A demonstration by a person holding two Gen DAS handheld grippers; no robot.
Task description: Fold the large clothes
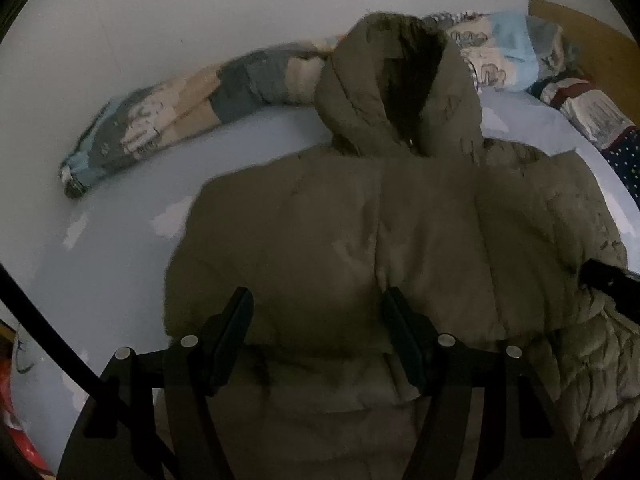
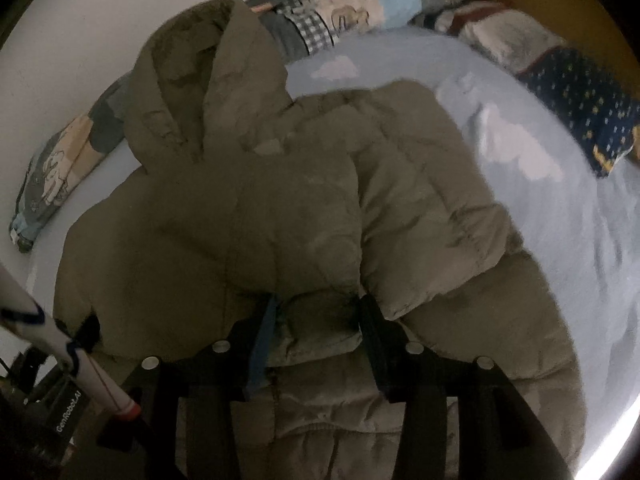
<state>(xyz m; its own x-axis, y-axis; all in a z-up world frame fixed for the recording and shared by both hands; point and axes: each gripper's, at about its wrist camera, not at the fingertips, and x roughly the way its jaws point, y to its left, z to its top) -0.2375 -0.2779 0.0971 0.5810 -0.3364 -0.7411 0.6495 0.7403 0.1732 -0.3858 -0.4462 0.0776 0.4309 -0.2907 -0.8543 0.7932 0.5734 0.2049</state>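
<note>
Jacket (image 1: 360, 220) lies mid-fold on the bed (image 1: 120, 240), my left tongs (image 1: 316, 320) spread above it, right tongs (image 2: 316, 320) loosely straddling a fabric ridge; next, grip the hem.

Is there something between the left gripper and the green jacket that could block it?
Nothing visible does. The left gripper hangs directly over the olive jacket on the blue bed sheet, with only jacket fabric between its spread fingers. The patterned blanket lies further back, along the wall.
</note>
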